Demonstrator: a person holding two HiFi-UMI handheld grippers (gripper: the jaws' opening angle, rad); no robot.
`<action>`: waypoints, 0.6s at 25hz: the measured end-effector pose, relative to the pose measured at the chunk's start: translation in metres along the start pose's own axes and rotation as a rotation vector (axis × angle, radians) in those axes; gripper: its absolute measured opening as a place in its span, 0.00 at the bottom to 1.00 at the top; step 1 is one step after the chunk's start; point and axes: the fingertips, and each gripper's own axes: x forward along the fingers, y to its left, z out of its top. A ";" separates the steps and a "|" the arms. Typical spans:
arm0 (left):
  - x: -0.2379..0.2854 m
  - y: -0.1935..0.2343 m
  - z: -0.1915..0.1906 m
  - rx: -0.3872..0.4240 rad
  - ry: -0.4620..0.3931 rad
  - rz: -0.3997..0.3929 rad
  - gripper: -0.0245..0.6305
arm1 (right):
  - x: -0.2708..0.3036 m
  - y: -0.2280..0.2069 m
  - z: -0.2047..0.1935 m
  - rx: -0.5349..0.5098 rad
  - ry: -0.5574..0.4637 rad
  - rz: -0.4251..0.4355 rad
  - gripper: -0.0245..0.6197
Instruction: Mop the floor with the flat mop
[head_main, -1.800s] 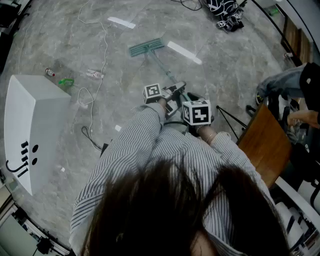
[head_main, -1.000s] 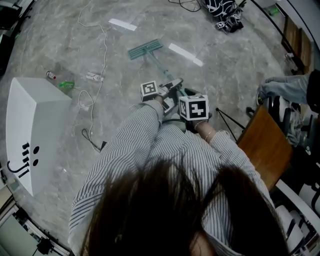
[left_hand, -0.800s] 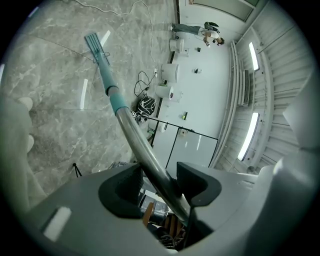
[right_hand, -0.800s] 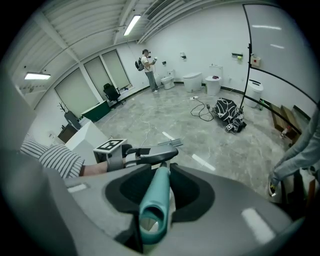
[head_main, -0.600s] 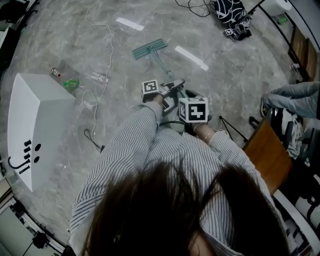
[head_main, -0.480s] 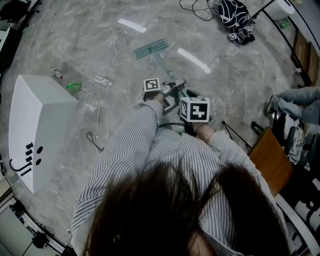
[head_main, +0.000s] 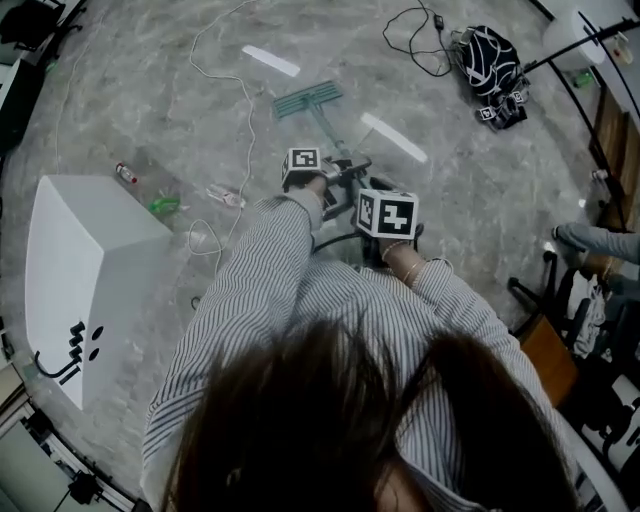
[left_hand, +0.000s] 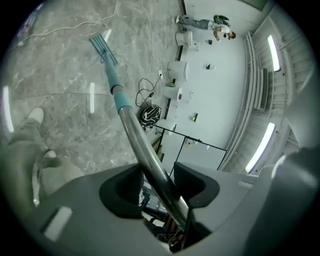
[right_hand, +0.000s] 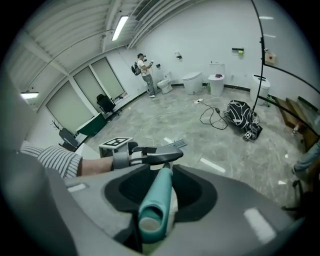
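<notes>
The flat mop's teal head (head_main: 308, 99) lies on the grey marbled floor ahead of me, and its pole (head_main: 327, 135) slopes back to my hands. My left gripper (head_main: 345, 172) is shut on the metal pole (left_hand: 135, 135), which passes between its jaws; the mop head (left_hand: 102, 45) shows far along it. My right gripper (head_main: 375, 200) sits nearer me, at the top end. The teal handle (right_hand: 157, 200) lies between its jaws, which are opening slightly. The left gripper (right_hand: 155, 157) shows just beyond it.
A white box (head_main: 80, 260) stands at the left, with small bottles (head_main: 165, 205) and a white cable (head_main: 240, 120) on the floor beside it. A black bag (head_main: 490, 50) with cables lies far right. A wooden seat (head_main: 545, 360) and a person's leg (head_main: 600, 240) are at the right.
The mop and both grippers have travelled across the floor with me. In the head view the white box and bottles slid right, the black bag came lower, and the wooden seat moved toward the corner.
</notes>
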 end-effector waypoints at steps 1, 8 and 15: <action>-0.002 -0.004 0.014 0.016 0.016 0.023 0.32 | 0.010 0.004 0.010 -0.001 0.008 0.004 0.24; -0.001 -0.045 0.146 -0.012 -0.119 -0.044 0.32 | 0.095 0.024 0.111 -0.049 0.028 0.041 0.25; 0.016 -0.105 0.279 -0.021 -0.184 -0.071 0.32 | 0.168 0.031 0.238 -0.105 0.064 0.092 0.25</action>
